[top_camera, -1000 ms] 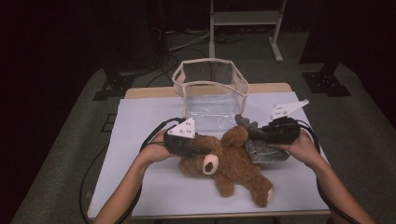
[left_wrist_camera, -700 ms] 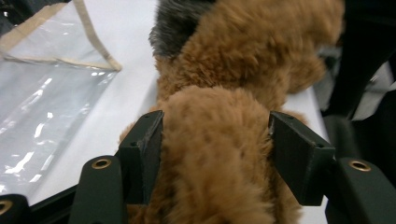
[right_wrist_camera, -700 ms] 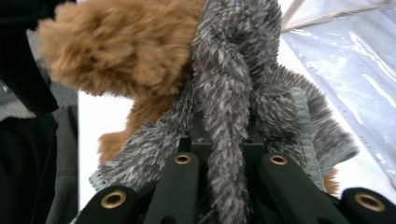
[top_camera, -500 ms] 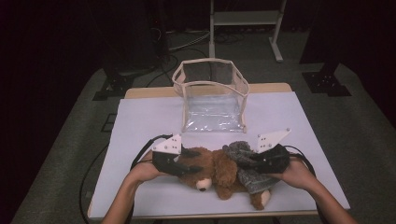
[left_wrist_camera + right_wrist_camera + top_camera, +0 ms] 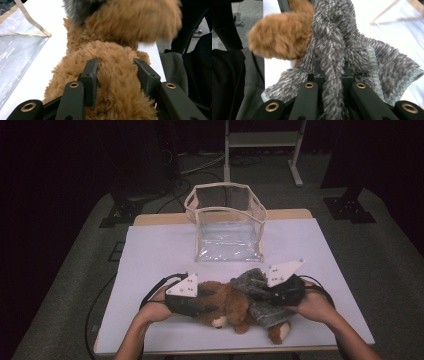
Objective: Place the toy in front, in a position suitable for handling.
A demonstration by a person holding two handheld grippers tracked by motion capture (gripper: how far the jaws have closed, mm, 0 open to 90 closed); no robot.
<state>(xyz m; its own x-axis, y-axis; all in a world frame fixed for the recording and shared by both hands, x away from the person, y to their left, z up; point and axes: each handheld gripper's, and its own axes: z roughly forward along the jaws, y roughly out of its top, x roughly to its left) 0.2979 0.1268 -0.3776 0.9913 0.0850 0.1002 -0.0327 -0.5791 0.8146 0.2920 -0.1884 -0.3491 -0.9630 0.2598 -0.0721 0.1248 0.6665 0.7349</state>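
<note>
High view: the teddy bear [image 5: 227,302] is lying at the bench's [image 5: 150,250] near edge, in front of the clear bag [image 5: 227,225]. Left gripper [image 5: 192,302] and right gripper [image 5: 280,292] are flanking it.

Left gripper view: jaws are squeezing the bear's fur.

Right gripper view: jaws are pinching the grey cloth [image 5: 342,50], apparently wrapped around the bear.

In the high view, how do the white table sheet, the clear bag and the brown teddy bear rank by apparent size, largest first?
1. White table sheet
2. Clear bag
3. Brown teddy bear, partly covered by the grey cloth, so its full size is unsure.
</note>
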